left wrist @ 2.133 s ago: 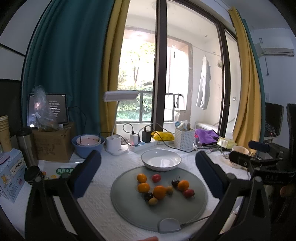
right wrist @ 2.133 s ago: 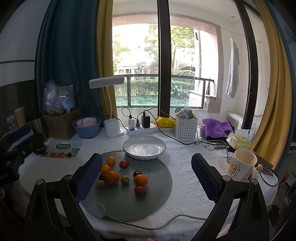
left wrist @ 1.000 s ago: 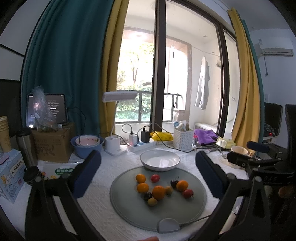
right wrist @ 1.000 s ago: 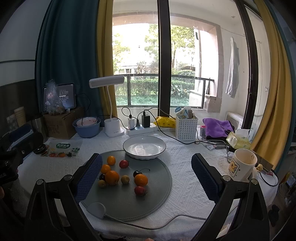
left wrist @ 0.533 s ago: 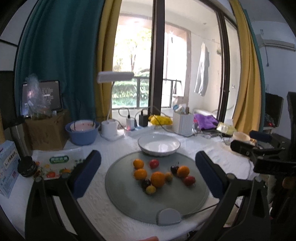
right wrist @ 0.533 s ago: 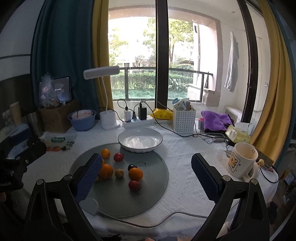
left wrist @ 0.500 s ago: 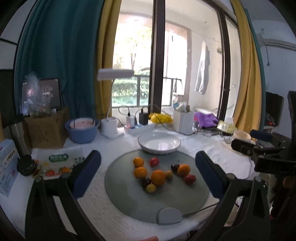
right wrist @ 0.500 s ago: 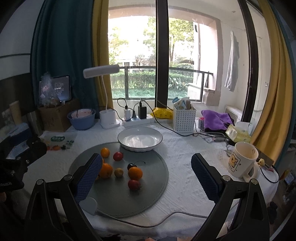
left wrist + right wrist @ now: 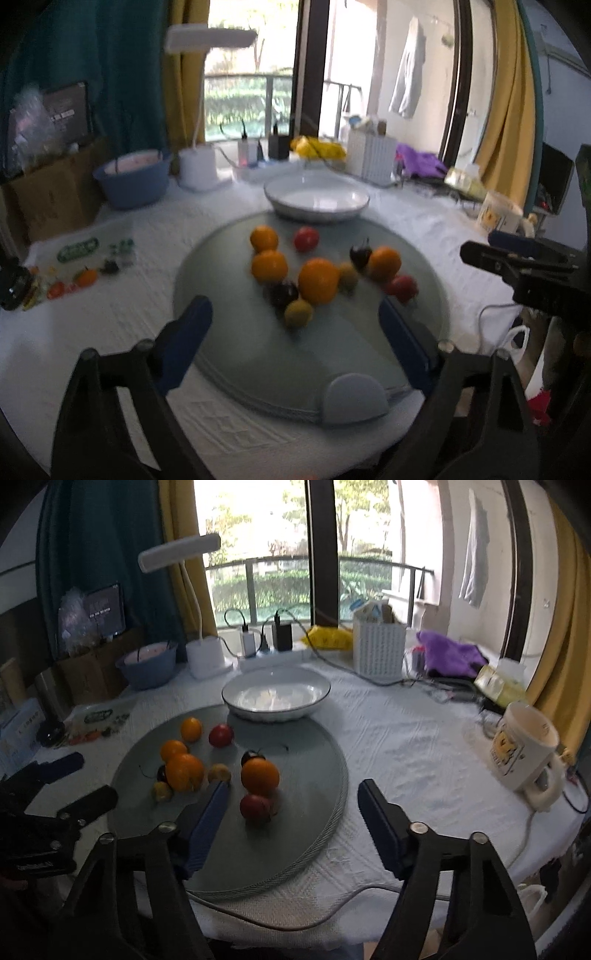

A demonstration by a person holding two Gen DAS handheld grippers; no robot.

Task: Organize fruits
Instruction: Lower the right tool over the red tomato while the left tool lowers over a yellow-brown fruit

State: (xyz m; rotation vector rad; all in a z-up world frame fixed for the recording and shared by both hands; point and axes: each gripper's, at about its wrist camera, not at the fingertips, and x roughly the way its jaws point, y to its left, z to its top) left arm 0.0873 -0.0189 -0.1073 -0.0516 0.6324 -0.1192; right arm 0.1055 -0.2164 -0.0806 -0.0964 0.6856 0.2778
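Several small fruits lie on a round grey mat: oranges, red ones, dark cherries and yellowish ones. An empty white bowl stands at the mat's far edge. My left gripper is open and empty over the mat's near side. My right gripper is open and empty, just short of the red fruit. Each gripper shows at the edge of the other's view.
A blue bowl, a white desk lamp, a power strip, a white basket and a purple cloth line the back. A mug stands at the right. A cardboard box and stickers are at the left.
Both grippers have moved forward and down toward the mat; the fruits now look much larger and closer. Both stay open.
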